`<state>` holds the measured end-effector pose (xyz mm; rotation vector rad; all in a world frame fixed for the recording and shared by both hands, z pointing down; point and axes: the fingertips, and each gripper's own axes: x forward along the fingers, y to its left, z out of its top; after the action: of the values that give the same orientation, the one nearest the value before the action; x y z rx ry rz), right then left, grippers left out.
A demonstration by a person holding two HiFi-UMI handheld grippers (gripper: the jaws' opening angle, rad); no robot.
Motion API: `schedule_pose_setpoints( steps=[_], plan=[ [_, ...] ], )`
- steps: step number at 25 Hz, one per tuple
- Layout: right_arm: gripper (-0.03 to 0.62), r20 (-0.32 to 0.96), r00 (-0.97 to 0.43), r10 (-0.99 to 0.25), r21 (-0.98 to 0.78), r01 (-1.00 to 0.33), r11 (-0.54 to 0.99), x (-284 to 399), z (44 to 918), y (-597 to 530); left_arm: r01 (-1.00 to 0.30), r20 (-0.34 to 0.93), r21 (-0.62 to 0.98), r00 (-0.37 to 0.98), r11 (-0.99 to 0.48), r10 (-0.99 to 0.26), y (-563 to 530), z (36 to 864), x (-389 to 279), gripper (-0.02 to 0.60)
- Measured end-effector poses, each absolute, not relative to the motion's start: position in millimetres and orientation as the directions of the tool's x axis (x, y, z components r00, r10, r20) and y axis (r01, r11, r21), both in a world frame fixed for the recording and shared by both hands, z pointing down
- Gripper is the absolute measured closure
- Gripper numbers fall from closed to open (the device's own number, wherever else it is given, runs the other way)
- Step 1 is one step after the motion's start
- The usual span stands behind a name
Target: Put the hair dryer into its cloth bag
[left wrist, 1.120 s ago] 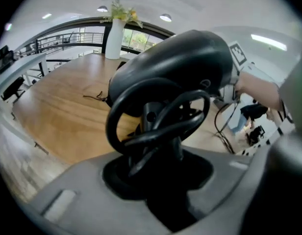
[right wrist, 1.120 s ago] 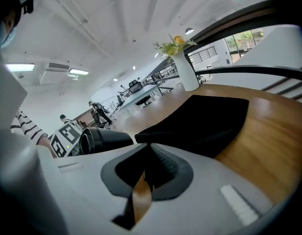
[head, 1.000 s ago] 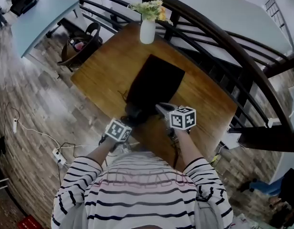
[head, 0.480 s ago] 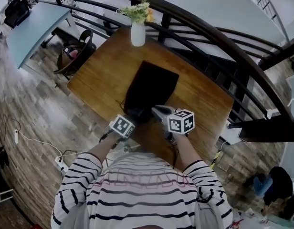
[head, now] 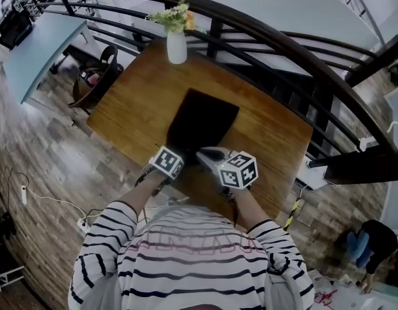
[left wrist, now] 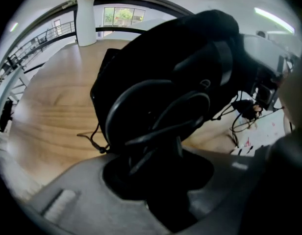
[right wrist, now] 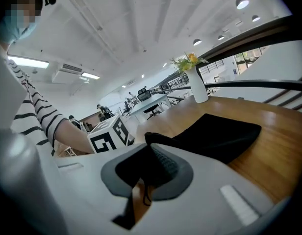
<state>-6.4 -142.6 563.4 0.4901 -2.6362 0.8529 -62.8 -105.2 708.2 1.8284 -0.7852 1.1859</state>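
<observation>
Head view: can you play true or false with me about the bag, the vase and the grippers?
1. The bag is black. True.
2. The vase has tipped over. False: it stands upright with flowers in it.
3. The right hand-held gripper pinches the bag's edge. True.
4. The left hand-held gripper is empty. False: it holds the hair dryer.
5. The table is glass. False: it is wood.

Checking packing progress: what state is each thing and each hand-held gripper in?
hair dryer: gripped, cord looped, not bagged.
cloth bag: lying flat, near edge pinched up.
vase: upright, holding flowers.
left hand-held gripper: shut on hair dryer.
right hand-held gripper: shut on cloth bag.
</observation>
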Motion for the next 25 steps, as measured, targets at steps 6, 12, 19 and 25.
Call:
schedule_pose_setpoints(
  steps=[6, 12, 19, 25],
  plan=[
    [0.58, 0.433, -0.881, -0.191, -0.436, -0.39, 0.811, -13.2, 562.1, -131.5, -0.821, 0.92, 0.289, 0.38, -0.493, -0.093, -124.9, 702.0, -49.4, 0.426],
    [0.58, 0.439, -0.884, -0.163, -0.407, -0.357, 0.841, -17.1, 564.5, -124.7, -0.802, 0.907, 0.305, 0.408, -0.514, -0.099, -142.7, 695.6, -34.5, 0.426],
    [0.582, 0.414, -0.888, -0.199, -0.457, -0.392, 0.799, -6.4, 572.8, -141.5, -0.785, 0.914, 0.285, 0.395, -0.551, -0.09, -163.7, 701.6, -23.9, 0.425],
    [0.582, 0.405, -0.889, -0.214, -0.512, -0.415, 0.753, 1.3, 584.8, -156.2, -0.807, 0.932, 0.253, 0.352, -0.533, -0.089, -178.4, 718.3, -23.4, 0.423]
  ],
)
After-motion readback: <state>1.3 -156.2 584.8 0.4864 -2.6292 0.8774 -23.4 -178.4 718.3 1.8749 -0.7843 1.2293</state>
